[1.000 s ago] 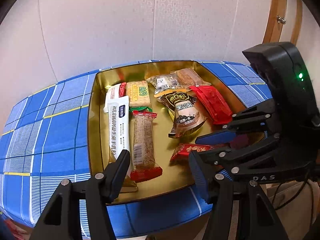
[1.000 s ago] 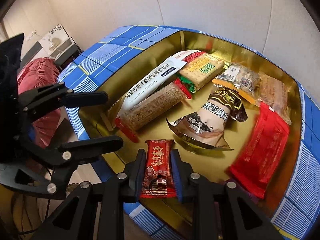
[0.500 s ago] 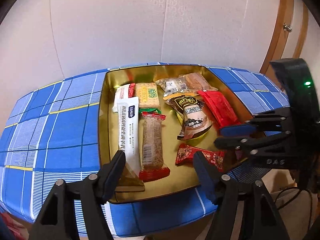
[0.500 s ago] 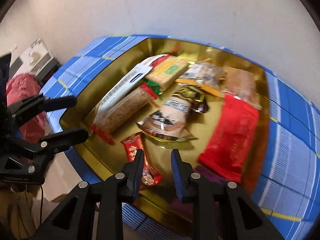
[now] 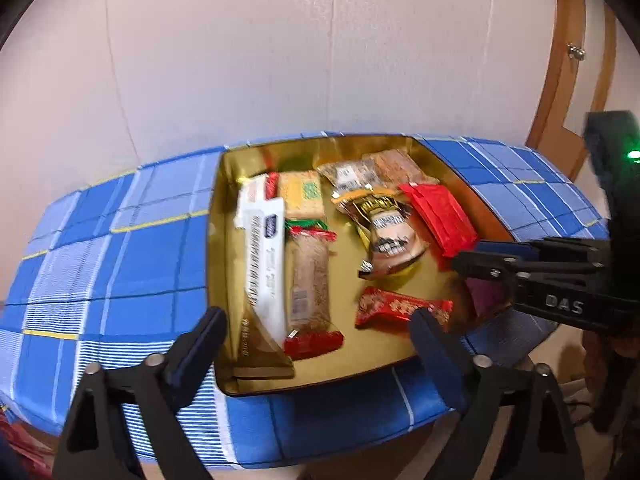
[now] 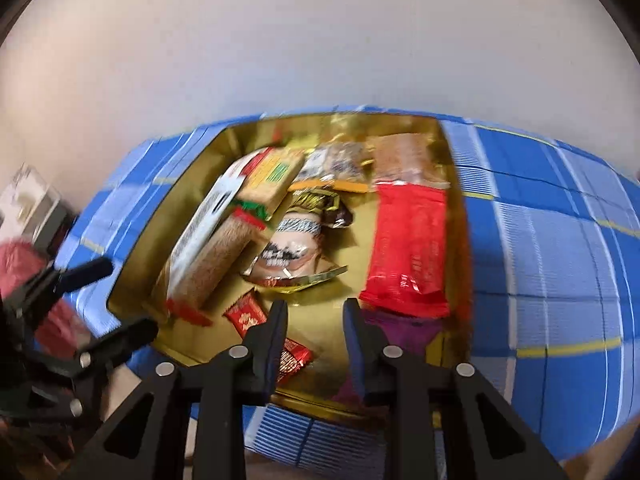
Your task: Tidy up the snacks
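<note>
A gold tin (image 5: 214,240) on a blue checked cloth holds several snacks: a long white pack (image 5: 266,256), a grain bar (image 5: 310,280), a brown sesame bag (image 5: 390,236), a large red pack (image 5: 440,216) and a small red packet (image 5: 400,306). My left gripper (image 5: 318,324) hovers over the tin's near edge, its jaws opening wide with nothing between the pads. My right gripper (image 6: 316,308) is above the tin's near side, jaws opening and nothing between them. The small red packet (image 6: 250,318) lies just left of its left finger. A purple packet (image 6: 404,330) lies by its right finger.
The blue checked cloth (image 5: 120,264) covers the table around the tin and ends at a near edge. A pale wall stands close behind. A wooden door frame (image 5: 560,80) is at the right. A red bundle (image 6: 24,264) lies low beside the table.
My right gripper has let go of the small red packet, which now lies in the tin, and has rolled and drawn back. My left gripper's jaws have spread much wider.
</note>
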A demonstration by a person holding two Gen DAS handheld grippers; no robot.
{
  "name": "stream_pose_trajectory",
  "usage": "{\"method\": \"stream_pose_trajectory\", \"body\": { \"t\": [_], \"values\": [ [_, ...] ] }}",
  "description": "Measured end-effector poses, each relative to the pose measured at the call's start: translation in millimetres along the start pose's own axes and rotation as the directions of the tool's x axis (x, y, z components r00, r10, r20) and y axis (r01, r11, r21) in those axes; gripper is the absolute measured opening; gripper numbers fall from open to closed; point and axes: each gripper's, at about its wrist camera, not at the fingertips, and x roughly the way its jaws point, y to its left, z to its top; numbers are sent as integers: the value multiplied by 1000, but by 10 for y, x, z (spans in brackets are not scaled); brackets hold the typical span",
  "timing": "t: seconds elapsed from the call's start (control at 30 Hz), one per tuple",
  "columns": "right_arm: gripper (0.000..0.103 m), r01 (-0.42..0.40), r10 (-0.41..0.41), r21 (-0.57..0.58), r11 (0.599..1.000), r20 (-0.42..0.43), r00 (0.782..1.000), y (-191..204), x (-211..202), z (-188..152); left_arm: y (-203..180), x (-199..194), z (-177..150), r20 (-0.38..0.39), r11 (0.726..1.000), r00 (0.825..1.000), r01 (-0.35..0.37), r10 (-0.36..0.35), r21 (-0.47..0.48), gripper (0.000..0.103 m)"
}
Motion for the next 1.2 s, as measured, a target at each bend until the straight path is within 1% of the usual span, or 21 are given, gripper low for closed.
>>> {"method": "stream_pose_trajectory", "body": {
  "t": [0.07,0.1,0.13,0.23,0.4,0.47,0.5,0.6,0.7,0.83,0.9,1.03,1.13,1.2],
  "values": [
    [37,39,-40,26,999,44,998,23,-124,-56,-11,-48,7,26,999,999,-32,32,5,103],
    [41,61,-63,37,997,60,996,28,-173,-83,-14,-71,8,39,999,998,-42,42,5,103],
    [41,88,-92,49,995,75,993,53,-208,-108,-11,-101,7,50,999,998,-45,45,4,103],
    [41,141,-150,89,986,107,983,83,-343,-191,34,-185,-3,68,999,996,-50,51,-23,103],
    [42,195,-213,127,973,149,966,188,-528,-311,66,-324,-67,83,993,991,-105,108,-46,103],
    [42,219,-240,132,967,163,957,228,-591,-374,68,-397,-102,95,993,989,-110,114,-50,103],
    [42,225,-247,135,965,169,954,249,-623,-404,64,-426,-118,97,992,988,-116,120,-53,103],
    [42,236,-262,150,960,184,947,302,-693,-481,44,-532,-178,123,985,978,-164,169,-49,103],
    [42,249,-276,149,957,200,940,355,-773,-537,48,-595,-232,123,987,980,-154,159,-52,103],
    [42,257,-286,151,954,212,935,420,-836,-590,126,-616,-276,80,987,988,-127,135,-101,103],
    [42,262,-291,152,953,212,933,447,-859,-618,144,-633,-289,71,983,987,-135,145,-120,103],
    [42,262,-290,149,954,219,932,510,-893,-649,153,-700,-304,92,978,980,-162,174,-130,103],
    [42,254,-281,138,957,228,932,564,-910,-652,136,-757,-312,106,980,980,-156,169,-119,103],
    [42,244,-269,131,961,230,935,596,-911,-649,134,-772,-311,111,979,977,-167,180,-116,103]
  ]
}}
